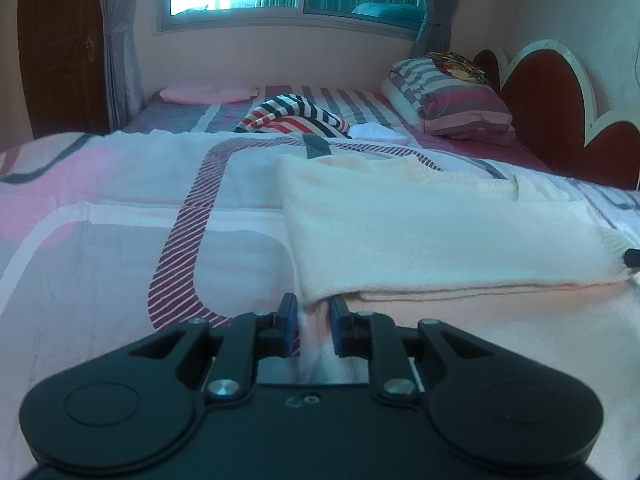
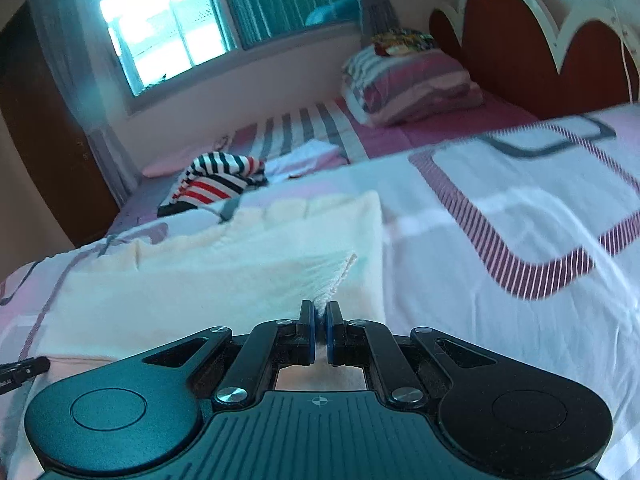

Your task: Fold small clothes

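Cream cloth (image 1: pixel 440 240) lies on the quilt (image 1: pixel 120 208), near edge already doubled over itself. Right gripper (image 2: pixel 319 322) is clamped narrow on the cloth's near right corner, fabric bunched between the pads. Left gripper (image 1: pixel 313 316) stands part-open around the near left corner; a firm pinch can't be confirmed. Recommend: close left fully w/ both layers caught, lift both corners level, carry fwd together so edges align. Striped garment (image 1: pixel 292 118) waits well beyond.
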### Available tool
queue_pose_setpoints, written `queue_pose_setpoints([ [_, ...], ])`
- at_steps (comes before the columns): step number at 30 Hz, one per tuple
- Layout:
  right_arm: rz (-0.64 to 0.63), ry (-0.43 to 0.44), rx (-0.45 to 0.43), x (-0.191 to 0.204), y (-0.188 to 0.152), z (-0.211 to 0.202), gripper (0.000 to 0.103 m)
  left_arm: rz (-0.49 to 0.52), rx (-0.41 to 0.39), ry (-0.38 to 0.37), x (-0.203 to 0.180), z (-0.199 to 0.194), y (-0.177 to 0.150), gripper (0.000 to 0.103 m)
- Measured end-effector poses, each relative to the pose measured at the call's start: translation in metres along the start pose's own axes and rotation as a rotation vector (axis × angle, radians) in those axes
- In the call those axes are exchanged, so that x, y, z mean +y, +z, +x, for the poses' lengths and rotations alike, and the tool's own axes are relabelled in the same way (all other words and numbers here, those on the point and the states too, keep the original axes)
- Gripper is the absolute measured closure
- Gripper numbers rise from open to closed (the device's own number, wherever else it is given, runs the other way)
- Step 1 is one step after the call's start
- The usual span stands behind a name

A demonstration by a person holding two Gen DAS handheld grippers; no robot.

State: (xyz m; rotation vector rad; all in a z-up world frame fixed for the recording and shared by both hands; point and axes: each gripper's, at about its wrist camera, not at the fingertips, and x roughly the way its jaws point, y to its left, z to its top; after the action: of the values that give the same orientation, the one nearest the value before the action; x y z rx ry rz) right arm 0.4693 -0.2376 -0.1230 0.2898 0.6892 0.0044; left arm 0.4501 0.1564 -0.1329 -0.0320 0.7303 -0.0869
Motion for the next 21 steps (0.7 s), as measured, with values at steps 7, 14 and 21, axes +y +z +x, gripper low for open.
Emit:
queue_pose_setpoints([
  [7, 0.026, -0.110, -0.056, -0.012, 0.000, -0.011, 0.058, 0.066, -0.059, 0.145, -0.012, -0.023, 0.002, 0.018],
  [14, -0.113, 0.034, -0.041, 0.051, -0.003, -0.002, 0.073, 0.225, -0.104, -0.040, -0.100, -0.012, 0.031, 0.022],
  [21, -0.194, -0.012, 0.033, 0.082, -0.029, 0.021, 0.073, 0.236, -0.004, -0.033, -0.106, 0.026, 0.012, 0.010],
])
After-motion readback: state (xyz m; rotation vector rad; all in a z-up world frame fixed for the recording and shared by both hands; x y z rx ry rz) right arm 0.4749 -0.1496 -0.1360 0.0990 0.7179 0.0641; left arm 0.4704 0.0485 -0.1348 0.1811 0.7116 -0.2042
